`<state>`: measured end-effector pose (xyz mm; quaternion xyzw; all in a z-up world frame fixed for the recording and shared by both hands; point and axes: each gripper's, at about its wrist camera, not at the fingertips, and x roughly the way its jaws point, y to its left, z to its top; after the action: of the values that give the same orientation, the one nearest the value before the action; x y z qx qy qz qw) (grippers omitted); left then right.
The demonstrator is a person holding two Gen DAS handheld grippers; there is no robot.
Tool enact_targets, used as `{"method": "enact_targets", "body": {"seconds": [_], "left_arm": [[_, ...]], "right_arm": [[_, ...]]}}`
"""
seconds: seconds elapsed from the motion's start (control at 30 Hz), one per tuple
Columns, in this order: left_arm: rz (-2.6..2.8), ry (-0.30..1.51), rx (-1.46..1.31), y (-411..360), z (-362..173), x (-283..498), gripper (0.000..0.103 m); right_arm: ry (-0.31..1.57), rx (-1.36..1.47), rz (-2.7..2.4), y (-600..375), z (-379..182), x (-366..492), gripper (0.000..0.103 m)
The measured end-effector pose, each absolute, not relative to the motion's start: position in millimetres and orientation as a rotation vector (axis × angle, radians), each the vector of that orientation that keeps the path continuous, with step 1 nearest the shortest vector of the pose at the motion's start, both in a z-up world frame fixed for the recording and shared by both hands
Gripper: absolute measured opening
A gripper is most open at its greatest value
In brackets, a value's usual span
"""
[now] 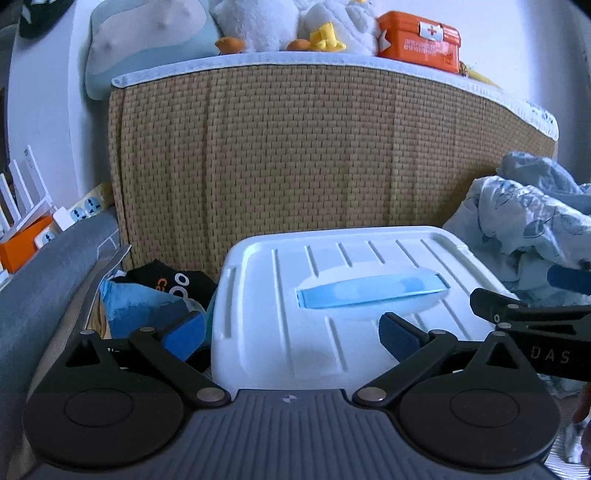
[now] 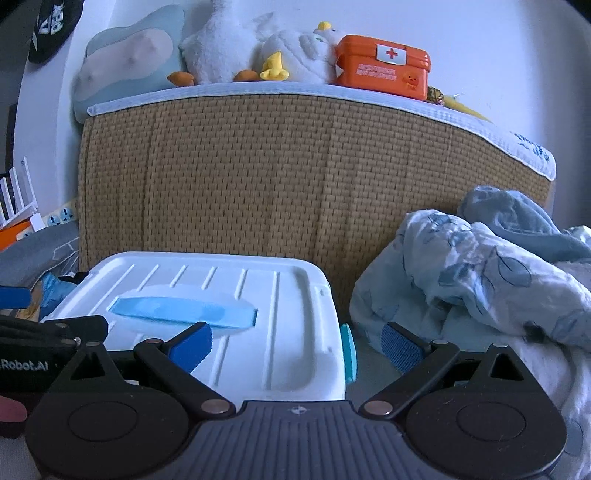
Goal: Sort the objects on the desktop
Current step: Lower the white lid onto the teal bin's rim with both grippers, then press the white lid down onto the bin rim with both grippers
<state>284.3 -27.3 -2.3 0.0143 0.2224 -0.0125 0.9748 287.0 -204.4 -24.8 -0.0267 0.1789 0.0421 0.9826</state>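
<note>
A white plastic storage box (image 1: 280,280) with a ribbed lid and a light blue handle (image 1: 369,291) lies flat in front of both grippers. My left gripper (image 1: 291,334) is open and straddles the box's left edge, one finger off the side and one over the lid. My right gripper (image 2: 297,347) is open too and straddles the right edge of the box (image 2: 288,302), beside a blue side latch (image 2: 349,354). The handle (image 2: 184,312) lies between the two tools. Nothing is held in either gripper. Each tool shows in the other's view, the right gripper (image 1: 517,314) and the left gripper (image 2: 37,332).
A tall woven tan panel (image 1: 314,166) stands close behind the box, with plush toys (image 1: 258,26) and an orange first-aid tin (image 1: 417,40) on top. A crumpled blue blanket (image 2: 480,277) lies to the right. Blue and black bags (image 1: 147,299) and a grey cushion (image 1: 48,280) crowd the left.
</note>
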Motion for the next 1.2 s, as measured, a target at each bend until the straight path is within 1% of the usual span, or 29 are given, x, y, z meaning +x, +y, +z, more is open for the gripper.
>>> {"method": "enact_targets", "body": {"seconds": [0.3, 0.4, 0.67, 0.83, 1.03, 1.2], "left_arm": [[-0.017, 0.403, 0.076, -36.6, -14.1, 249.9, 0.103], [-0.021, 0.398, 0.118, -42.2, -19.5, 243.9, 0.103], [-0.022, 0.418, 0.176, -51.6, -31.2, 243.9, 0.103], [-0.027, 0.416, 0.157, -48.5, -31.0, 246.5, 0.103], [-0.015, 0.418, 0.159, -44.8, -35.5, 250.1, 0.103], [0.008, 0.438, 0.135, -41.7, -39.7, 257.4, 0.103]], "right_arm": [[0.362, -0.048, 0.154, -217.8, -33.7, 257.8, 0.099], [0.373, -0.069, 0.158, -218.3, -36.9, 254.1, 0.096], [0.437, -0.091, 0.165, -214.6, -49.4, 253.0, 0.092], [0.419, -0.107, 0.175, -214.0, -46.9, 253.1, 0.092], [0.420, -0.102, 0.193, -212.0, -47.5, 256.3, 0.088], [0.424, -0.070, 0.202, -215.3, -48.0, 259.5, 0.088]]}}
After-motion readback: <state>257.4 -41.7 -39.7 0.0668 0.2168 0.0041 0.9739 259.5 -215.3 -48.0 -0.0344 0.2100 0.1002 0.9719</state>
